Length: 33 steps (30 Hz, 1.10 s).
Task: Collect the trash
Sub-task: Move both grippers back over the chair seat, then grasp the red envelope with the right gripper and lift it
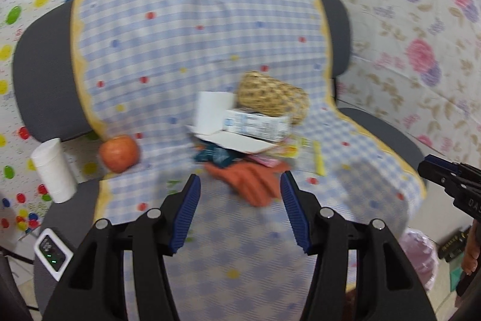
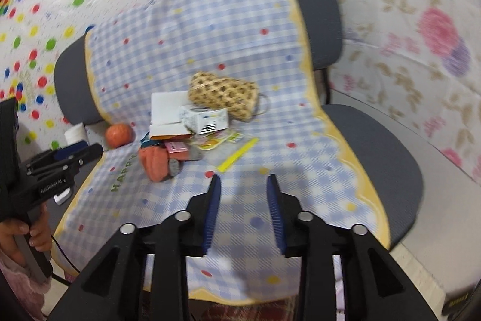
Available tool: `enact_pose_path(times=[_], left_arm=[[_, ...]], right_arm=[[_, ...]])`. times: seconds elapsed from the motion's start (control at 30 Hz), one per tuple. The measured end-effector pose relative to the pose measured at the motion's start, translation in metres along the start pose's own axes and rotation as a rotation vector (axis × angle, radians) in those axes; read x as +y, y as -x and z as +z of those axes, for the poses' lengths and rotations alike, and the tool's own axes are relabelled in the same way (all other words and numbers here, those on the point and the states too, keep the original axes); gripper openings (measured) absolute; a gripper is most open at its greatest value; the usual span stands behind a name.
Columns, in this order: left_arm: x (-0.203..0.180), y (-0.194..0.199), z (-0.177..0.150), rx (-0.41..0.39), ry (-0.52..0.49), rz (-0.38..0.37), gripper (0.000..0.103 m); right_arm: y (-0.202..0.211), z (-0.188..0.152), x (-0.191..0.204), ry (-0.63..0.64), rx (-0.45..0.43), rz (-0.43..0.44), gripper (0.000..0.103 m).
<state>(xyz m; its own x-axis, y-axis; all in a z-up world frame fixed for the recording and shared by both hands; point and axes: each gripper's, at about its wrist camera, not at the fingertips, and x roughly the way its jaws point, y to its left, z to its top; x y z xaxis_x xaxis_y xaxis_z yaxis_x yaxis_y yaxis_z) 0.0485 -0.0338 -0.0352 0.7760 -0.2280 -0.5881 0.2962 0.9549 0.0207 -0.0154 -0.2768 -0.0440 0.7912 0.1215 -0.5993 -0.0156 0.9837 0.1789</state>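
Observation:
A pile of trash lies on a chair seat covered by a blue checked cloth. It holds a white carton, white card, bright wrappers, a yellow strip and an orange glove-like cloth. My left gripper is open and empty just short of the orange cloth. My right gripper is open and empty over bare cloth, near the yellow strip.
A woven basket lies behind the pile. An orange apple and a white paper cup sit at the seat's left edge. A pink bag hangs low right. Patterned sheets cover the walls.

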Motion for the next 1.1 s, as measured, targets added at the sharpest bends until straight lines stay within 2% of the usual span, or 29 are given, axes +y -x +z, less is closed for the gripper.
enact_pose_path(times=[0.13,0.2,0.33,0.5,0.77,1.0,1.1], left_arm=[[0.026,-0.01,-0.001,0.019,0.046,0.044,0.056],[0.039,-0.014,-0.001,0.023,0.078,0.067,0.068],[0.06,-0.024,0.0,0.028,0.114,0.132,0.077],[0.082,-0.038,0.006,0.04,0.151,0.161,0.078],[0.089,-0.065,0.011,0.068,0.153,0.146,0.078],[0.089,-0.075,0.014,0.08,0.156,0.128,0.078],[0.089,-0.075,0.015,0.081,0.155,0.129,0.078]], right_arm=[[-0.032,0.013,0.021,0.064,0.037,0.045,0.041],[-0.046,0.019,0.032,0.093,0.05,0.063,0.044],[-0.076,0.029,0.058,0.164,0.067,0.092,0.049],[-0.112,0.038,0.087,0.283,0.097,0.088,0.049],[-0.156,0.043,0.114,0.421,0.143,0.064,0.049],[-0.183,0.046,0.133,0.49,0.165,0.064,0.049],[-0.189,0.048,0.14,0.511,0.152,0.06,0.044]])
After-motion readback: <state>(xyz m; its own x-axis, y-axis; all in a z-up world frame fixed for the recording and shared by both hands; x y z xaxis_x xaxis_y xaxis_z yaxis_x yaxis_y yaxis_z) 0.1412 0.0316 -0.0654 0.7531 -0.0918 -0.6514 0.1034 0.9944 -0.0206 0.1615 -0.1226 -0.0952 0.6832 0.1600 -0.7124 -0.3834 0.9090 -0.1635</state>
